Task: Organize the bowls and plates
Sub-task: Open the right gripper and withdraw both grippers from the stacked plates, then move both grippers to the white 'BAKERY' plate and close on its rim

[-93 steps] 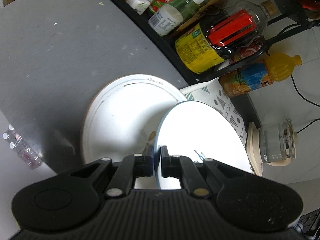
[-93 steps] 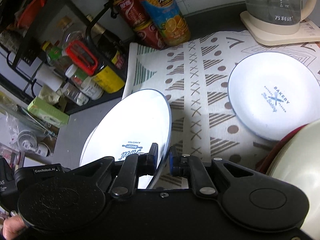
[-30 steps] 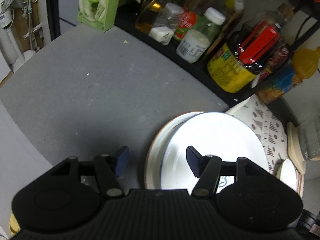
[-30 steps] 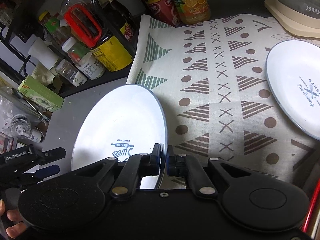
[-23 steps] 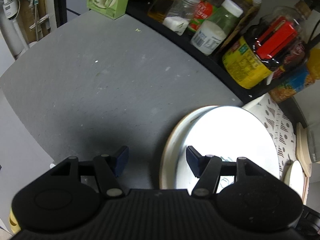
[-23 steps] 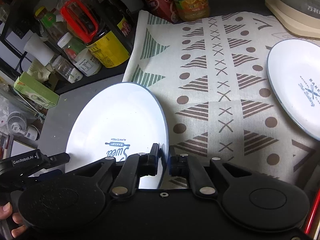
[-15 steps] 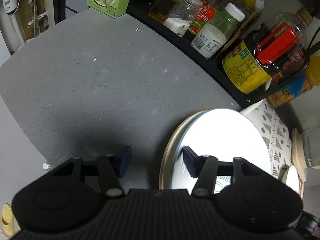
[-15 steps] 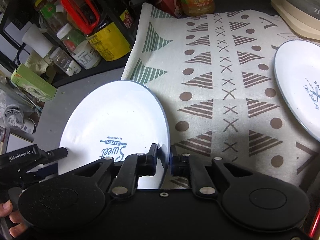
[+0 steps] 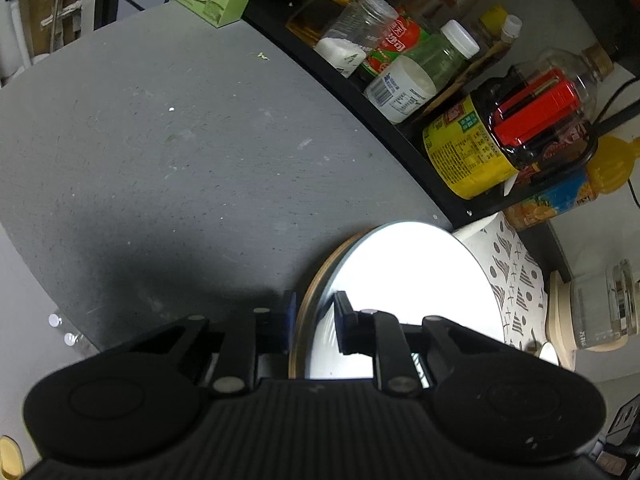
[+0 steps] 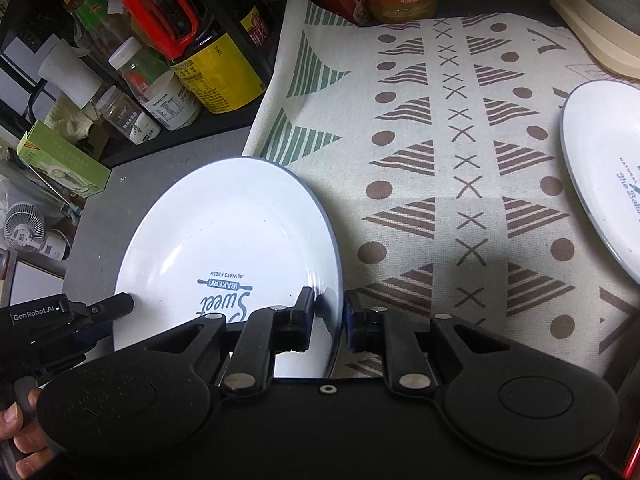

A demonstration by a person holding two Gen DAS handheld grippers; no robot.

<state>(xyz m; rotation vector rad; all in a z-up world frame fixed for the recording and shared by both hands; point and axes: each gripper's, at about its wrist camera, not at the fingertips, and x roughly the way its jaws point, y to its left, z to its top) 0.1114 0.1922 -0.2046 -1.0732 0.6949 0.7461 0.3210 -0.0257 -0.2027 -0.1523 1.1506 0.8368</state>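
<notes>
A white blue-rimmed "Sweet Bakery" plate (image 10: 224,236) lies flat on top of a larger brown-rimmed plate (image 9: 306,300) on the grey counter; it also shows in the left wrist view (image 9: 404,280). My right gripper (image 10: 326,316) straddles the plate's near rim with its jaws slightly apart. My left gripper (image 9: 314,324) straddles the rims of both plates at the opposite side, jaws narrowed but not pinching; it also shows in the right wrist view (image 10: 116,306). A second white bakery plate (image 10: 604,172) lies on the patterned cloth at the right.
A black rack with bottles and jars (image 9: 448,92) lines the back of the grey counter (image 9: 160,152). A glass kettle on a cream base (image 9: 592,316) stands at the far right. The patterned cloth (image 10: 440,140) covers the right side. A green box (image 10: 60,160) sits by the rack.
The right gripper has let go of the bakery plate, which settled flat on the larger plate. The left gripper's jaws narrowed around the stacked rims as it moved in.
</notes>
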